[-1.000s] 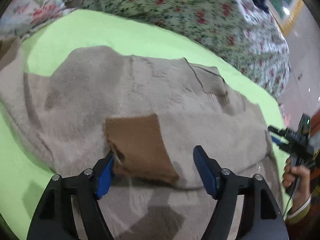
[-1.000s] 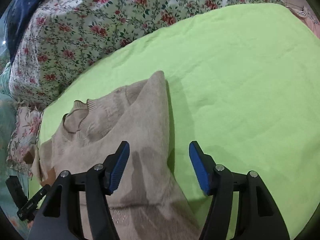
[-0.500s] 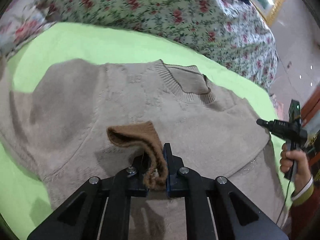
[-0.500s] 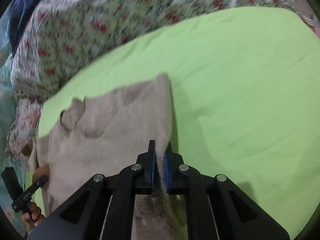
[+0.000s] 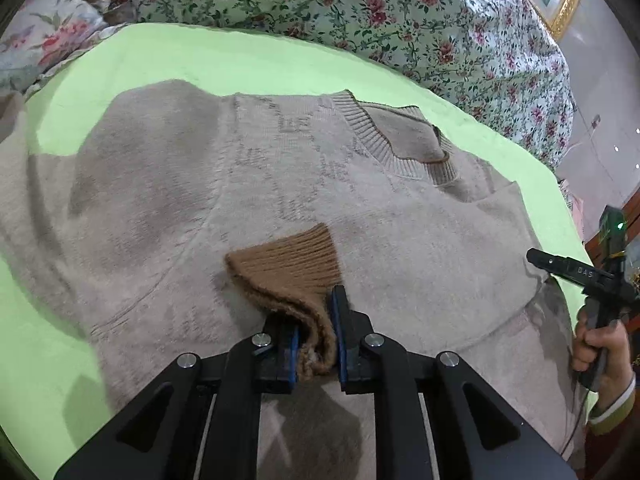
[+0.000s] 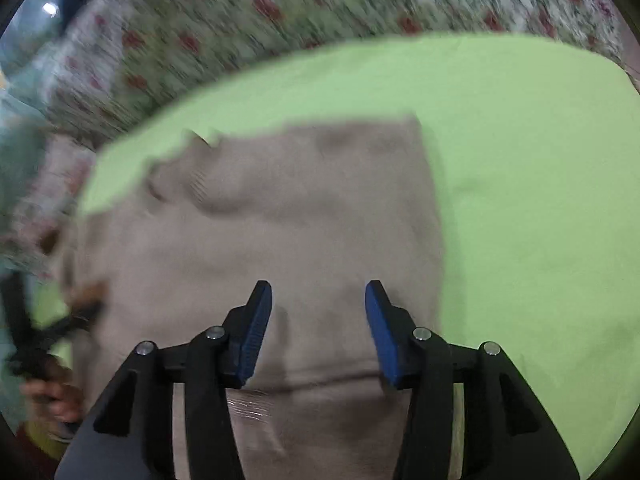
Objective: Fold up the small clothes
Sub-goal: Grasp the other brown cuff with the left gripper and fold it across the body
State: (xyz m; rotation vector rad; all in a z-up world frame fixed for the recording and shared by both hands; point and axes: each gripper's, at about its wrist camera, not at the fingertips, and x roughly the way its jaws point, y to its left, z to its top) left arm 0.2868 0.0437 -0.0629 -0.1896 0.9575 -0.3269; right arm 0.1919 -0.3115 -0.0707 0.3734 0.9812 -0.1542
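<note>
While the left gripper (image 5: 314, 334) pinches the brown ribbed cuff (image 5: 286, 270), the right gripper (image 6: 318, 320) hangs spread over the sweater's side.

Left to right: the beige knit sweater (image 5: 248, 184) lies front-up on the lime-green sheet (image 5: 224, 60), its sleeve drawn across the chest, the cuff clamped between jaws that have just eased slightly. The right jaws have just been opening, nothing between them. Judged step: sleeve fold-in. Next, lay the cuff flat and let go.
</note>
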